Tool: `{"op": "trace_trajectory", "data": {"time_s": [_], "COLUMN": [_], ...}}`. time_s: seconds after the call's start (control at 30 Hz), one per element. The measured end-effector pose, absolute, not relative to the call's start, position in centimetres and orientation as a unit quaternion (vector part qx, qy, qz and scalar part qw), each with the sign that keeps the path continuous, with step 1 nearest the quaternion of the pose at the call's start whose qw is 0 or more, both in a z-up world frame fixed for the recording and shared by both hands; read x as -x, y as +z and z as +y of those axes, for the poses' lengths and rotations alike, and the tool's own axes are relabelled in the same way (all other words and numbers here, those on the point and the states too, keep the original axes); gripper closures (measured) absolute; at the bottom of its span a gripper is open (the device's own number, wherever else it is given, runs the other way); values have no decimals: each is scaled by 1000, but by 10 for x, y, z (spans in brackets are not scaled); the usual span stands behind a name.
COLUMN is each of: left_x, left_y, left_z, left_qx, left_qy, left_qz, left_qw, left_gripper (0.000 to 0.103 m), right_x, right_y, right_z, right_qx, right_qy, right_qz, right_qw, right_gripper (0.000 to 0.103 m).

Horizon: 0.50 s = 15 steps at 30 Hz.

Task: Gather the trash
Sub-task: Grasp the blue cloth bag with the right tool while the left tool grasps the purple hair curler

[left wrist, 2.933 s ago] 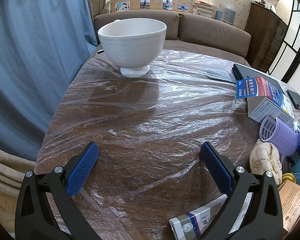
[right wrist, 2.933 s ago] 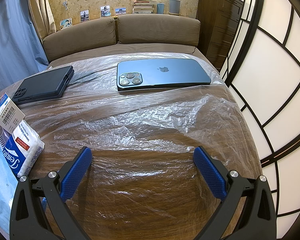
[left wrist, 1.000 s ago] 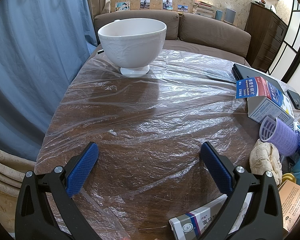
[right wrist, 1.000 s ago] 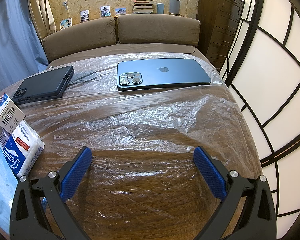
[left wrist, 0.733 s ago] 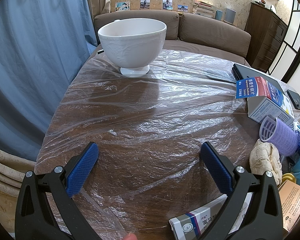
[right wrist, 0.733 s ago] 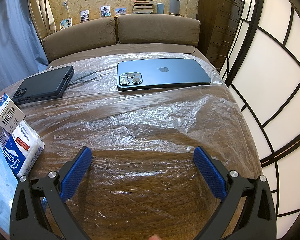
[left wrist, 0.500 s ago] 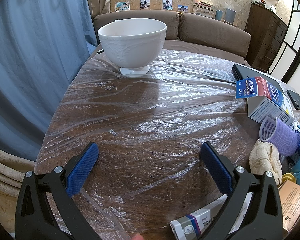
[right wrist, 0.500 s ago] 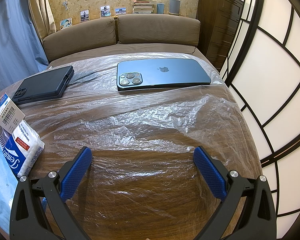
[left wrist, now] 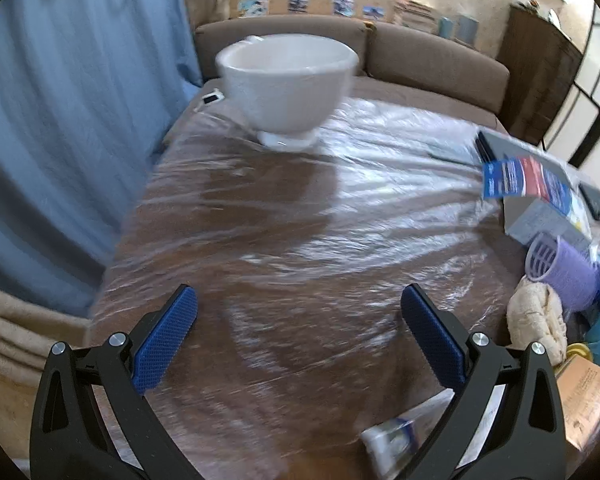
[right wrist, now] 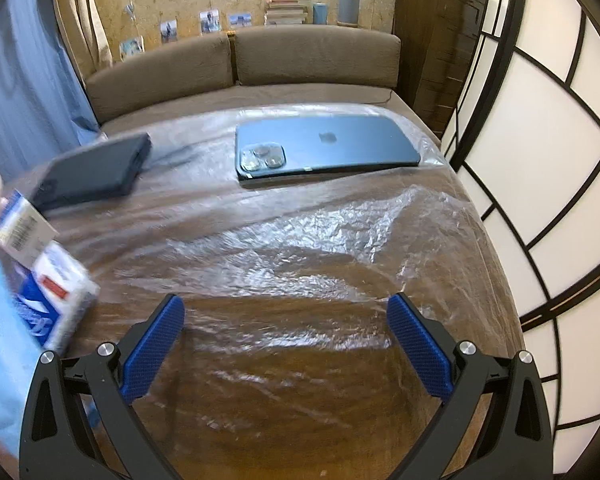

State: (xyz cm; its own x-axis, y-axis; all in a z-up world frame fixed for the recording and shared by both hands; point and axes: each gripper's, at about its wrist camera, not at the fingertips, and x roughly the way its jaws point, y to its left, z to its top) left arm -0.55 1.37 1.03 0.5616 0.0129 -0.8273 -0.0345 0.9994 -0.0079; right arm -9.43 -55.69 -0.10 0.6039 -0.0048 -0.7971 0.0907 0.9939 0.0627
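Note:
A white footed bowl [left wrist: 287, 84] stands at the far end of the plastic-covered wooden table [left wrist: 284, 240]. A crumpled beige wad [left wrist: 536, 322] lies at the right edge, next to a purple hair roller [left wrist: 560, 266]. My left gripper [left wrist: 298, 312] is open and empty, low over the table's near part. My right gripper [right wrist: 286, 322] is open and empty over the table's right side. A tissue pack [right wrist: 56, 296] and a white carton [right wrist: 24, 226] lie to its left.
A blue phone [right wrist: 324, 146] and a black case [right wrist: 94, 174] lie at the far side in the right wrist view. Medicine boxes [left wrist: 540, 196], a brown box [left wrist: 586, 404] and a small carton [left wrist: 400, 436] crowd the right of the left wrist view. A blue curtain [left wrist: 60, 120] hangs left.
Both views are now blurred and shifted: both grippers have begun to move after holding still. Both stay open and empty.

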Motion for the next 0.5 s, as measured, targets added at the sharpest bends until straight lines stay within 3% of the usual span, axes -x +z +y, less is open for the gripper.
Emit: {"op": "trace_trajectory", "data": {"time_s": [0.23,0.5], "left_x": [63,128], "left_y": [59,60], "left_z": [46,-4], "left_qx": [99,100], "left_qy": [-54,-148], "left_qz": [434,463], "left_qw": [894,868], "left_gripper": [1,1], "right_x": [129,136], "right_y": [53,62], "right_z": [-523,-447], "right_qx": [-38,30], "right_qy": [94,222], "right_qz": [393,399], "right_qw": [914,889], "right_gripper": [4,4]}}
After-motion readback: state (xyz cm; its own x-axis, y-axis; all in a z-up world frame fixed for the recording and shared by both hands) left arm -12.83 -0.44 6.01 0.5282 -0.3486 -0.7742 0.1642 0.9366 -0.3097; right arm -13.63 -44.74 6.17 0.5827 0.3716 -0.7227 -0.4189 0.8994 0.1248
